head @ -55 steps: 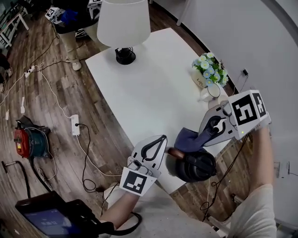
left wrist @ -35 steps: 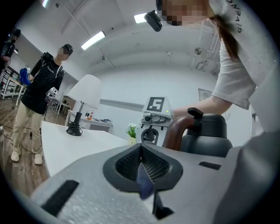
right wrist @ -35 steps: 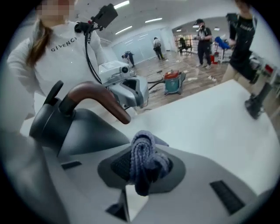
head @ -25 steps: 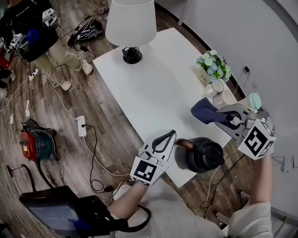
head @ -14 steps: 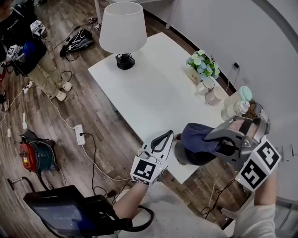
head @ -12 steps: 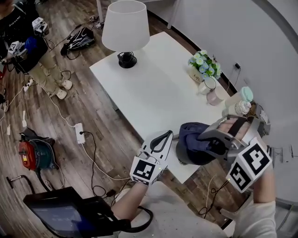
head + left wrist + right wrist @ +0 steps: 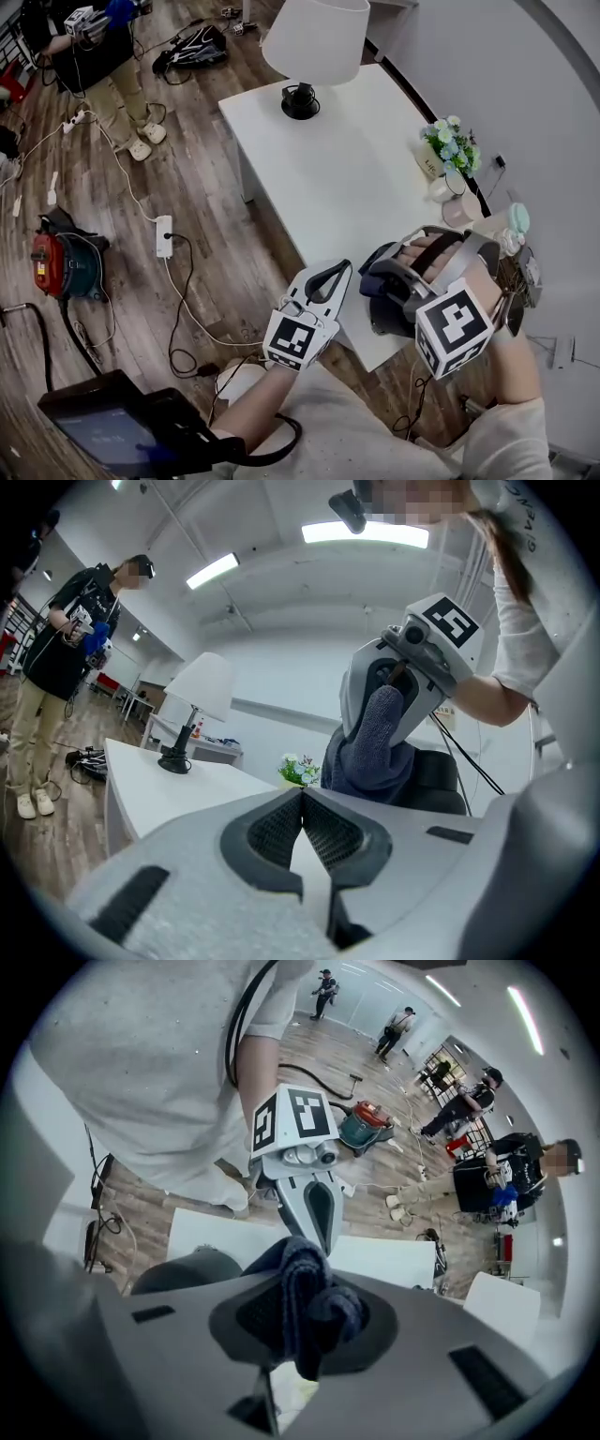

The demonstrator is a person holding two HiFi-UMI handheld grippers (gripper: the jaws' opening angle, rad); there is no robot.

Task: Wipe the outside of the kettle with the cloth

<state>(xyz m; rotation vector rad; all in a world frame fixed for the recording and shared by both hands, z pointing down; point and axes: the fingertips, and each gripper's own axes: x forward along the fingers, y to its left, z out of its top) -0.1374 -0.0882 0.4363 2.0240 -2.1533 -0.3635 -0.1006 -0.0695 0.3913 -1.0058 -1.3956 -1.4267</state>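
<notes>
Bright, even light from ceiling strip lamps (image 7: 366,533); soft shadows, mild glare on the white desk (image 7: 347,178), heavy fisheye bending and dark corners, left tongs (image 7: 302,799) blurred up close

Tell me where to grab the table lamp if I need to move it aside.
Grip the lamp by its thin upright stem, between shade and round black base, coming in level from the side under the shade. The shade is wide and flared, the base low and flat, so neither likely suits two jaws.
</notes>
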